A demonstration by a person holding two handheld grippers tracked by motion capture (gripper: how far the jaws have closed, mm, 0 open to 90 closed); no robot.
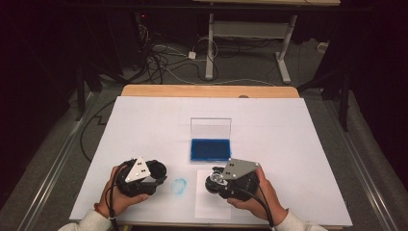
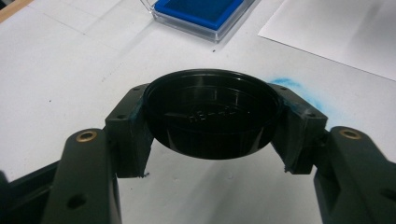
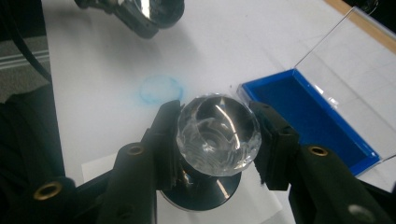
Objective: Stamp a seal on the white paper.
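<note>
Holding a round black plastic cap (image 2: 212, 114) clamped in our left gripper (image 1: 161, 174), hollow side toward its camera, we grip a clear faceted glass-knobbed stamp (image 3: 218, 135) in our right gripper (image 1: 215, 181), its axis upright, dark base down over a white paper sheet (image 1: 211, 202). An open blue ink pad case (image 1: 210, 149) sits just behind; a blue ring smudge (image 1: 179, 186) lies between us on the white table (image 1: 298, 144), with open room at the sides.

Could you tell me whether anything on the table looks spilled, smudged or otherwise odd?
Yes: a blue ring-shaped smudge stains the white table between the two claws, beside the paper, not on it. It looks like ink from the open pad.
</note>
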